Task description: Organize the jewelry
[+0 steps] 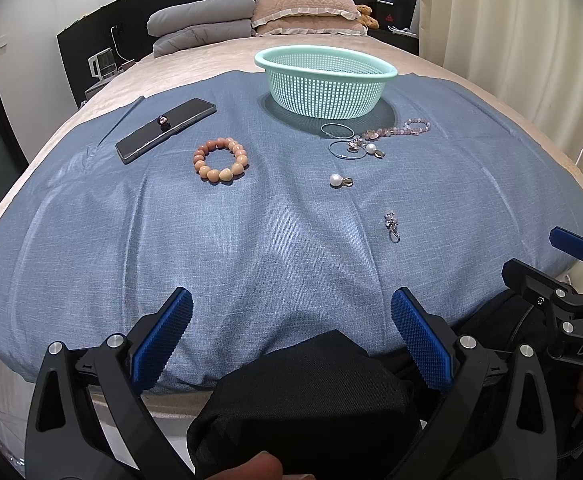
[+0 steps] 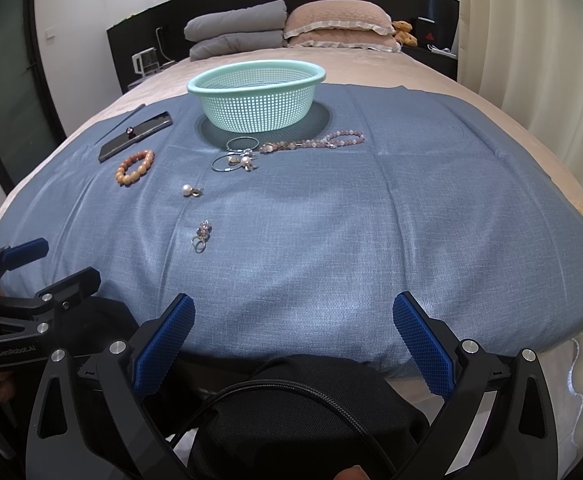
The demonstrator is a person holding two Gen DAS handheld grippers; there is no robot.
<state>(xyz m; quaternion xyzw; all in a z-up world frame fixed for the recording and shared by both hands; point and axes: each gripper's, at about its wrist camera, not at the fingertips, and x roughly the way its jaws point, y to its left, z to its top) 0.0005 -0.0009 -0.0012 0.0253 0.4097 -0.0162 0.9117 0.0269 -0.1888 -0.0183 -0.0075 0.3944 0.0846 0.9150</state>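
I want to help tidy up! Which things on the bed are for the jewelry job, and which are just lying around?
For the job:
green basket
orange bead bracelet
pink bead strand
hoop earrings
pearl earring
small crystal earring
small ring sitting on the phone

Just lying about:
phone
grey folded blanket
pink pillows
teddy bear

The basket (image 1: pixel 325 82) is mint green with a fine grid of holes; the cloth (image 1: pixel 251 240) under it is woven blue; left of the basket lie a black phone (image 1: pixel 166 130) and a peach-orange bead bracelet (image 1: pixel 221 160); just right of it, a pink bead strand (image 1: pixel 399 130); nearer, a white pearl (image 1: pixel 335 180); gripper pads (image 1: pixel 163 344) are blue with a knurled texture.
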